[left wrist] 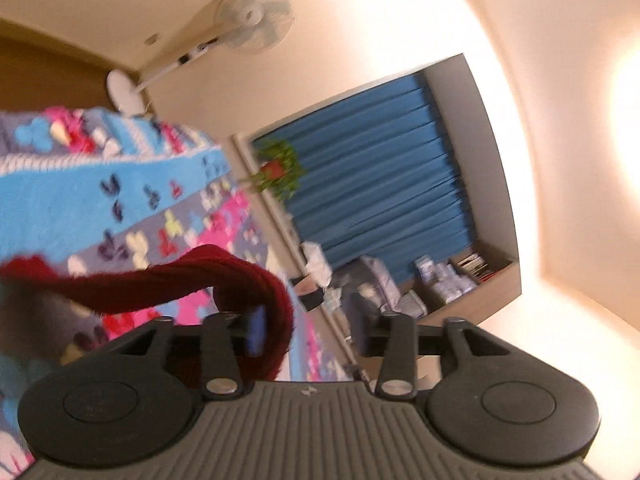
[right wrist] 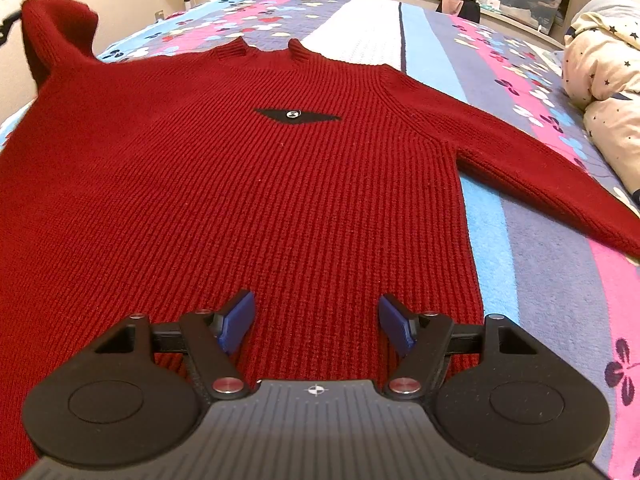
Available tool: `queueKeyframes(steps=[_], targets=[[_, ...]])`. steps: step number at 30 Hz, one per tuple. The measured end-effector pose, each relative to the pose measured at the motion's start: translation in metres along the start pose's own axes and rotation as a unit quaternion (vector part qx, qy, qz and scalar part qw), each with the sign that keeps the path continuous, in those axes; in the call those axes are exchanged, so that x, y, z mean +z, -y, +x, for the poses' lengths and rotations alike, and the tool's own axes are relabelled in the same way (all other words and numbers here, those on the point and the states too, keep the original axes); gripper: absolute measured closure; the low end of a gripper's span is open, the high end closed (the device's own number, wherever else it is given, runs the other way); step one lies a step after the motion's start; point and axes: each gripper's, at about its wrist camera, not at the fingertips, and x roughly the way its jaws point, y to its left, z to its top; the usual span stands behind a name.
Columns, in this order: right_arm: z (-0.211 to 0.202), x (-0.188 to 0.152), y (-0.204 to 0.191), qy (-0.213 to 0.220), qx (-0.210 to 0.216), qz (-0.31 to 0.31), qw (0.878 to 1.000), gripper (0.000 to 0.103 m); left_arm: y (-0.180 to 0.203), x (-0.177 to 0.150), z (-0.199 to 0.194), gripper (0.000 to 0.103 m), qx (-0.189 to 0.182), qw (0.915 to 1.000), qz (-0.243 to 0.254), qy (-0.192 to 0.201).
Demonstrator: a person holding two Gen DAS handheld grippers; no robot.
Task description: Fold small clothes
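Observation:
A dark red knitted sweater (right wrist: 280, 184) lies flat, front up, on the bed, with a small black patch (right wrist: 298, 115) on its chest. Its right sleeve (right wrist: 540, 176) stretches out across the bedspread. The other sleeve (right wrist: 60, 28) is lifted at the far left. In the left wrist view that sleeve (left wrist: 160, 284) hangs in a loop over one blue pad (left wrist: 256, 330) of my left gripper (left wrist: 308, 332), whose jaws stand apart and do not pinch it. My right gripper (right wrist: 316, 320) hovers open over the sweater's lower hem with nothing between its fingers.
The bedspread (right wrist: 532, 264) has blue, grey and pink stripes with flowers. A cream star-print quilt (right wrist: 604, 80) is bunched at the right edge. Beyond the bed are a standing fan (left wrist: 252, 16), a potted plant (left wrist: 280, 168), blue curtains (left wrist: 380, 168) and cluttered shelves.

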Motion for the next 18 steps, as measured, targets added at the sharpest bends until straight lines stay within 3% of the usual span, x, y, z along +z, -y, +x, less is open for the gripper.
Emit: queueKeyframes(steps=[5,8,10,13,14,15,17,18], targets=[[0.001,0.0,0.0,-0.001,0.0,-0.002,1.0,0.032,0.009,0.012,-0.015,0.047,0.104,0.9941,-0.005,0.03],[0.001,0.0,-0.001,-0.001,0.0,-0.004,1.0,0.032,0.013,0.018,-0.023,0.048,0.128,0.9911,-0.002,0.036],[0.001,0.0,-0.001,-0.002,0.0,-0.004,1.0,0.032,0.03,0.018,-0.039,0.05,0.12,0.9866,0.048,0.1],[0.001,0.0,-0.001,-0.002,0.0,-0.005,1.0,0.032,0.07,0.015,-0.063,0.046,0.093,0.9593,0.181,0.195],[0.001,0.0,-0.001,-0.002,0.0,-0.005,1.0,0.032,0.074,0.015,-0.067,0.037,0.091,0.9566,0.189,0.203],[0.001,0.0,-0.001,-0.001,0.0,-0.005,1.0,0.032,0.071,0.017,-0.069,0.027,0.105,0.9596,0.17,0.198],[0.001,-0.001,-0.001,-0.001,0.0,-0.005,1.0,0.032,0.051,0.022,-0.065,0.026,0.139,0.9725,0.1,0.158],[0.001,-0.001,-0.001,-0.001,0.0,-0.005,1.0,0.032,0.035,0.025,-0.057,0.028,0.172,0.9773,0.052,0.112]])
